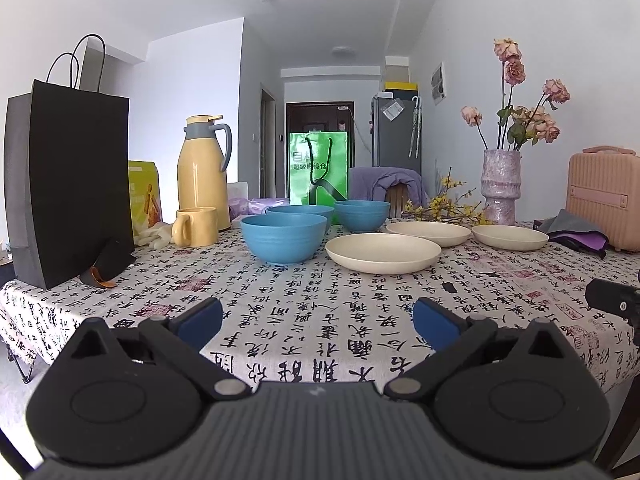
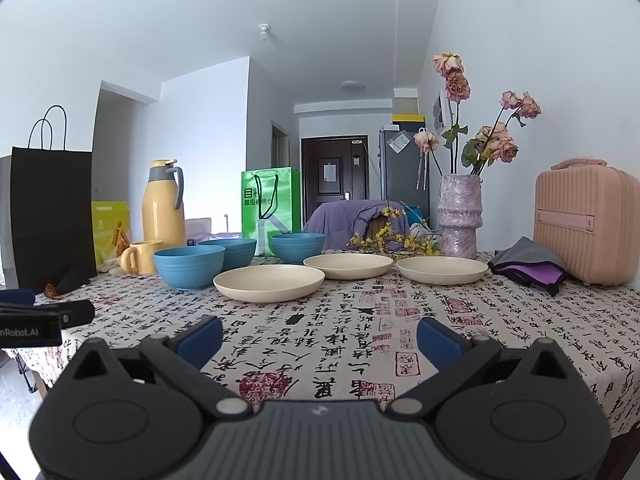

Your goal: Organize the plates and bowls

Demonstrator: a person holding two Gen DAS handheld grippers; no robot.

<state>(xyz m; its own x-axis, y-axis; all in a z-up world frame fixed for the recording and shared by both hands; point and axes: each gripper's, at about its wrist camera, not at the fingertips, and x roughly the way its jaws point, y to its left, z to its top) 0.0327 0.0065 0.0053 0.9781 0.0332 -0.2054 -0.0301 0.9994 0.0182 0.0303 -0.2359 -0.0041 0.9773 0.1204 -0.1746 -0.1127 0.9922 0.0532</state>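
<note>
Three blue bowls stand on the calligraphy tablecloth: the nearest bowl [image 1: 284,236] [image 2: 189,266], a middle bowl [image 1: 300,213] [image 2: 232,251] behind it, and a far bowl [image 1: 362,213] [image 2: 298,246]. Three cream plates lie to their right: the nearest plate [image 1: 382,252] [image 2: 269,282], a middle plate [image 1: 430,233] [image 2: 348,266] and a right plate [image 1: 510,237] [image 2: 442,270]. My left gripper [image 1: 318,322] hangs open over the near table edge, well short of the bowls. My right gripper [image 2: 320,338] is open too, nothing between its blue pads.
A black paper bag [image 1: 68,184], yellow thermos [image 1: 204,172] and yellow mug [image 1: 196,226] stand at the left. A green bag [image 1: 318,168] is at the back. A vase of dried roses [image 1: 502,186], folded cloth [image 2: 528,266] and pink case [image 2: 584,220] stand at the right.
</note>
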